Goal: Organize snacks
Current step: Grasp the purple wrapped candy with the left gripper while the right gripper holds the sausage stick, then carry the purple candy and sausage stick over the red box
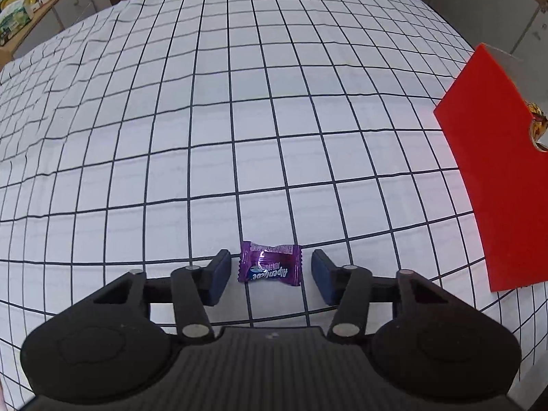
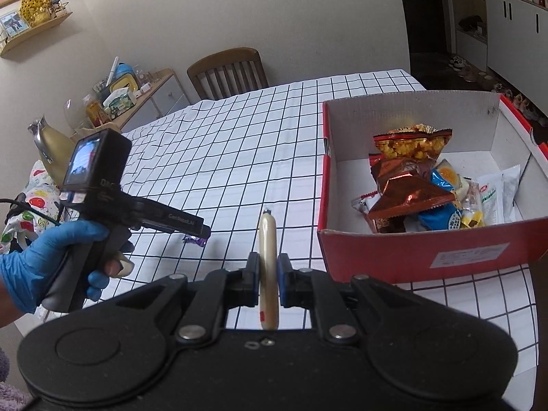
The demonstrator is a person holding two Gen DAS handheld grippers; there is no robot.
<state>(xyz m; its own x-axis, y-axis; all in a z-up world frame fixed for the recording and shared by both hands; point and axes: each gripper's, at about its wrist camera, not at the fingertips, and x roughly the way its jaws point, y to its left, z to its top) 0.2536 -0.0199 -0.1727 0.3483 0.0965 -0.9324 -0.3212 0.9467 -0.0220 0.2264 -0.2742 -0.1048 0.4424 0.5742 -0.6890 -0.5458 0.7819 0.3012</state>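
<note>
Purple candy lies on the checked table, between the spread fingers of left tool. Right tool clamps a sausage stick beside the red snack box.

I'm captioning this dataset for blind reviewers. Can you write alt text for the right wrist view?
The right gripper is shut on a pale sausage stick, held above a checked tablecloth. To its right is a red cardboard box with snack packets inside; to its left, a blue-gloved hand holds the left gripper over a purple candy.
</note>
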